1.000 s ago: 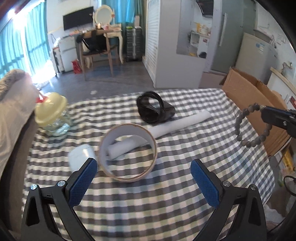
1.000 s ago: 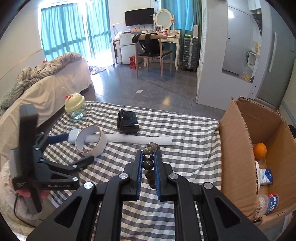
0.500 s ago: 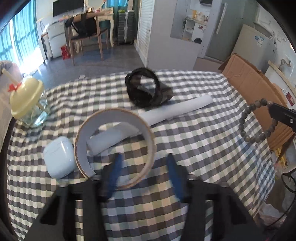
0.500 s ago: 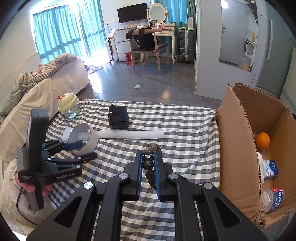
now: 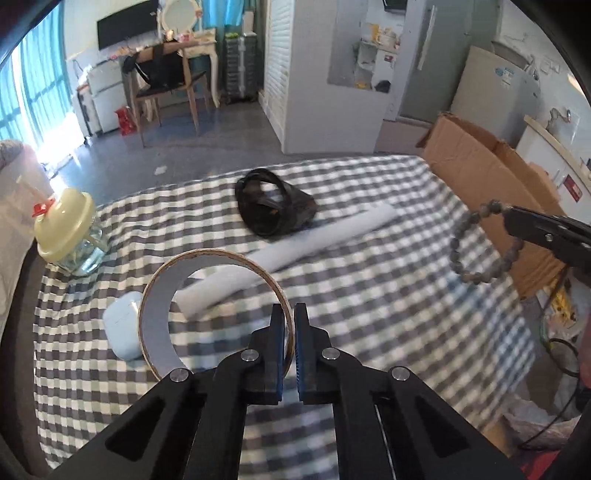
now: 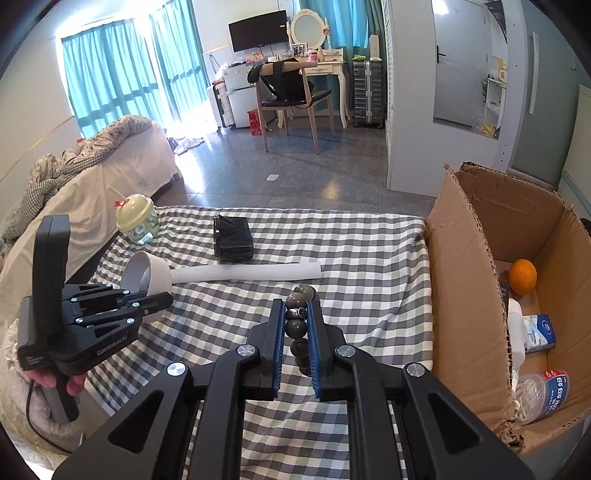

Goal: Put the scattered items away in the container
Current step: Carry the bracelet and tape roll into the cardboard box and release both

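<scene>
Checked tablecloth (image 6: 369,240) on table; wooden chair (image 6: 295,99) at white dressing table (image 6: 328,68); teal curtains (image 6: 110,77); bed (image 6: 92,177).

We see the left gripper (image 5: 290,314), its jaws just closed, clamped on the near right wall of the tape ring (image 5: 214,306). A white roll (image 5: 295,251) lies beyond the ring, apparently passing behind it. To the right, the right gripper (image 5: 511,218) holds a bead bracelet (image 5: 476,243) near the cardboard box (image 5: 480,177).

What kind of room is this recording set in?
Most likely a small studio flat: a bed beside the checked table, a dressing table with mirror, and a fridge all share one room.
</scene>
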A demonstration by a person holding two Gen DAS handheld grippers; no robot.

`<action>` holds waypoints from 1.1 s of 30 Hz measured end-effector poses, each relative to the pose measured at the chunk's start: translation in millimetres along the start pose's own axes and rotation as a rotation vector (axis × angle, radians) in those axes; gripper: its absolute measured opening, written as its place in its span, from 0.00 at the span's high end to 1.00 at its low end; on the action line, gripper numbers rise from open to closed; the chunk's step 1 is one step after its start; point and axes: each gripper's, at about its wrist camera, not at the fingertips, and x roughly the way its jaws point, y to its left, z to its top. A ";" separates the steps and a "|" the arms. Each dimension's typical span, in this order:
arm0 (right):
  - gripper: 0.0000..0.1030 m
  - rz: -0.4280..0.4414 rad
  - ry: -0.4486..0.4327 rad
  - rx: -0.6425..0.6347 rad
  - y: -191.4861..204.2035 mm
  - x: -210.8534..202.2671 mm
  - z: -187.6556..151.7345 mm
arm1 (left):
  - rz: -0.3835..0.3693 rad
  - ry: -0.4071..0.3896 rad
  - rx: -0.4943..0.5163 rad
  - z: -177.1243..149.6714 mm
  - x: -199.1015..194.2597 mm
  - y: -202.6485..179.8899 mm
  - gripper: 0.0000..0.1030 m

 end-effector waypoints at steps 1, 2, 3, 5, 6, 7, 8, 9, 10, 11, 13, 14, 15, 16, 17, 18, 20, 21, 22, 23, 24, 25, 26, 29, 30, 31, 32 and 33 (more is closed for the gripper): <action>0.89 0.002 -0.004 0.000 0.0 -1.8 0.4 | 0.000 0.006 -0.008 2.8 -2.5 -3.5 0.96; 0.89 0.002 -0.008 0.000 -0.5 -3.5 0.5 | -0.005 0.013 -0.009 5.6 -4.3 -7.8 0.96; 0.89 0.003 -0.016 0.002 -1.5 -6.7 0.6 | -0.008 0.011 -0.011 8.8 -7.7 -12.7 0.96; 0.89 0.005 -0.029 0.005 -2.9 -12.4 1.1 | -0.025 -0.009 0.003 16.1 -15.9 -23.5 0.96; 0.89 0.003 -0.040 0.008 -4.9 -17.5 1.9 | -0.039 -0.024 0.011 20.9 -21.6 -29.9 0.96; 0.89 0.002 -0.051 0.009 -6.6 -22.2 2.9 | -0.057 -0.041 0.023 26.6 -28.5 -37.9 0.96; 0.89 0.000 -0.060 0.011 -8.5 -26.8 4.4 | -0.075 -0.063 0.034 33.9 -35.3 -46.5 0.96; 0.89 -0.002 -0.077 0.017 -12.2 -34.9 7.0 | -0.098 -0.086 0.051 42.5 -43.4 -56.3 0.96; 0.89 -0.004 -0.091 0.020 -14.7 -41.1 9.1 | -0.115 -0.106 0.065 49.6 -49.3 -64.3 0.96; 0.89 -0.012 -0.109 0.020 -17.8 -48.9 12.2 | -0.133 -0.129 0.086 58.0 -55.9 -74.3 0.96; 0.89 -0.041 -0.156 0.024 -27.0 -67.9 19.2 | -0.164 -0.174 0.139 76.6 -68.2 -100.5 0.96; 0.89 -0.060 -0.181 0.027 -33.4 -79.0 23.0 | -0.178 -0.192 0.166 85.2 -72.4 -114.5 0.96; 0.89 -0.080 -0.206 0.032 -40.0 -89.7 26.1 | -0.194 -0.208 0.194 93.3 -75.9 -129.3 0.96; 0.89 -0.100 -0.226 0.036 -45.8 -98.5 28.7 | -0.208 -0.219 0.213 99.3 -77.5 -141.3 0.96; 0.89 -0.126 -0.243 0.039 -52.9 -107.8 30.9 | -0.225 -0.227 0.236 106.1 -78.2 -156.4 0.96; 0.89 -0.155 -0.257 0.045 -60.9 -116.3 32.6 | -0.238 -0.233 0.252 110.8 -77.7 -169.3 0.96; 0.89 -0.203 -0.272 0.056 -75.0 -127.6 34.6 | -0.272 -0.232 0.284 121.3 -72.1 -198.3 0.96; 0.89 -0.232 -0.274 0.063 -84.1 -132.3 35.3 | -0.282 -0.226 0.299 125.1 -67.9 -210.9 0.96; 0.89 -0.262 -0.273 0.075 -94.6 -135.5 35.5 | -0.287 -0.216 0.313 129.3 -62.5 -225.2 0.96; 0.89 -0.284 -0.267 0.089 -104.8 -136.7 35.0 | -0.290 -0.204 0.327 133.2 -55.9 -239.9 0.96; 0.89 -0.298 -0.258 0.104 -115.3 -136.7 33.6 | -0.294 -0.194 0.335 136.3 -49.4 -252.9 0.96; 0.89 -0.308 -0.251 0.117 -123.9 -135.8 32.6 | -0.296 -0.182 0.344 138.7 -42.1 -265.0 0.96; 0.89 -0.321 -0.236 0.130 -135.6 -132.6 29.7 | -0.293 -0.172 0.348 140.6 -34.3 -274.7 0.96; 0.89 -0.352 -0.173 0.170 -166.8 -117.5 21.0 | -0.258 -0.127 0.354 142.2 -7.6 -303.1 0.96; 0.89 -0.349 -0.147 0.194 -178.8 -110.0 15.9 | -0.245 -0.113 0.354 141.8 1.8 -311.2 0.96; 0.89 -0.342 -0.118 0.224 -191.5 -101.5 10.3 | -0.235 -0.107 0.348 141.3 8.9 -317.4 0.96; 0.89 -0.338 -0.095 0.245 -200.9 -94.8 7.4 | -0.226 -0.103 0.346 140.9 13.9 -322.4 0.96; 0.89 -0.334 -0.066 0.273 -213.0 -85.8 1.8 | -0.213 -0.101 0.342 140.5 20.3 -327.7 0.96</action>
